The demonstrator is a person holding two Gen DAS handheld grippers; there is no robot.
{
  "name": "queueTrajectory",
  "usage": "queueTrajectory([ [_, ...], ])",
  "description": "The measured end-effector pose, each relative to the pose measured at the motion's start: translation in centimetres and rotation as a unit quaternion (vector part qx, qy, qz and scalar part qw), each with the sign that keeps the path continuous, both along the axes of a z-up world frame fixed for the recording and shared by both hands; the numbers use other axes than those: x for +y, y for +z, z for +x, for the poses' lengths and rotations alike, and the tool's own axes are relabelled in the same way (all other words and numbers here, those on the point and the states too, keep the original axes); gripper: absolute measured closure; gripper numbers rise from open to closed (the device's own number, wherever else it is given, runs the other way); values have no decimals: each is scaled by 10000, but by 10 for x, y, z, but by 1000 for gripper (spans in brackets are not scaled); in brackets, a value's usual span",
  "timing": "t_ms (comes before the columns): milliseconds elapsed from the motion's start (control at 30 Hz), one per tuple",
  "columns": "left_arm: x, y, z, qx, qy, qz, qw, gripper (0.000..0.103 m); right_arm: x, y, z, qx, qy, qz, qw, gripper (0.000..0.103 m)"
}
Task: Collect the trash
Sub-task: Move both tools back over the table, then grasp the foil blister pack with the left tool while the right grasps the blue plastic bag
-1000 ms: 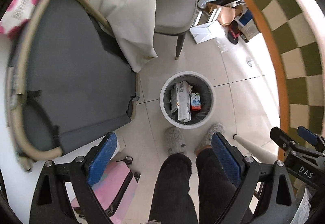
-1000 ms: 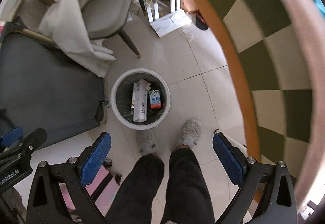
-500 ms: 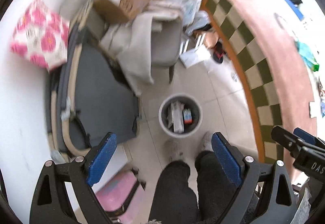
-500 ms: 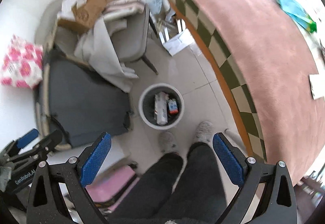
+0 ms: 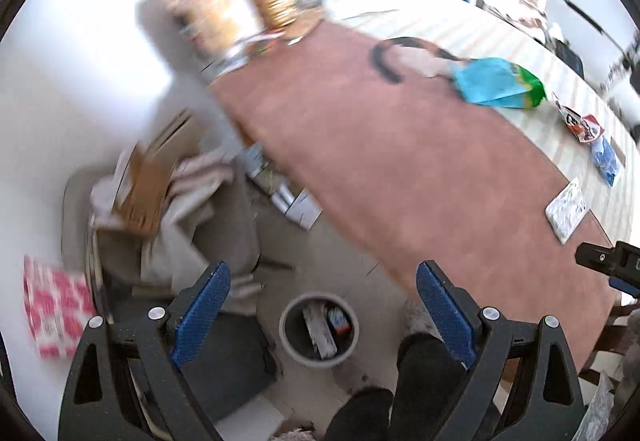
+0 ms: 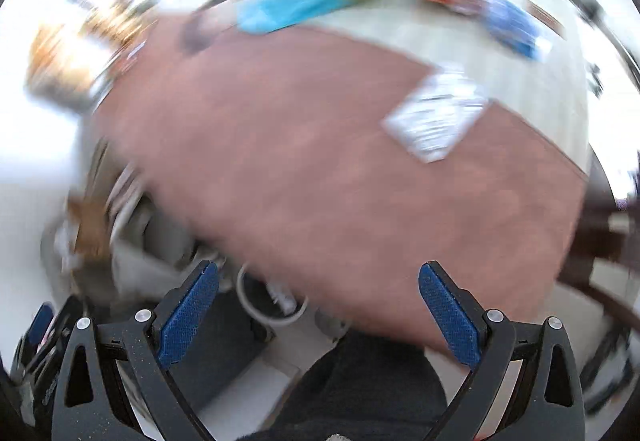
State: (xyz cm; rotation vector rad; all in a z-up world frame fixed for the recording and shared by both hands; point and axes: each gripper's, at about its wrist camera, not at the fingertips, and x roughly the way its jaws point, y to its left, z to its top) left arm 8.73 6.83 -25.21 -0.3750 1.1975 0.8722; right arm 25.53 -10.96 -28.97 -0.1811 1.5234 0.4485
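We can read no text in either view; the print on the white packet [image 5: 567, 210] on the table [image 5: 400, 177] is too small, and blur smears the wrappers [image 5: 582, 123] beyond it.

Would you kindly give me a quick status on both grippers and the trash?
Left gripper open, empty. Right gripper open, empty. Trash bin on floor, cartons inside; white packet and blue-green bag on table. Nothing blocking.
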Motion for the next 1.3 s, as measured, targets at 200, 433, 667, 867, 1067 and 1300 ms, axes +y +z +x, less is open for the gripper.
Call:
queueTrajectory([
  [200,5,-44,110,558,-457,-48,9974,8,-19,-76,105,194,-1191,-466,9916,2],
  [433,-22,-77,200,733,-1380,-511,9864,8,-30,-88,156,327,-1026,-230,9939,2],
  [667,-112,-112,296,893,-3308,-1655,9248,8,-111,-65,206,132,-1090,-719,9913,2],
  [867,-149,-160,327,1532,-3751,-1816,8960,18,-148,-61,235,121,-1101,-892,9898,2],
  [1067,-125,-148,336,1288,-3197,-1888,9195,41,-135,-69,263,115,-560,-819,9950,2],
  [1300,-71,-132,339,1092,-1933,-1333,9659,41,-62,-69,294,-663,867,-1181,9870,2],
])
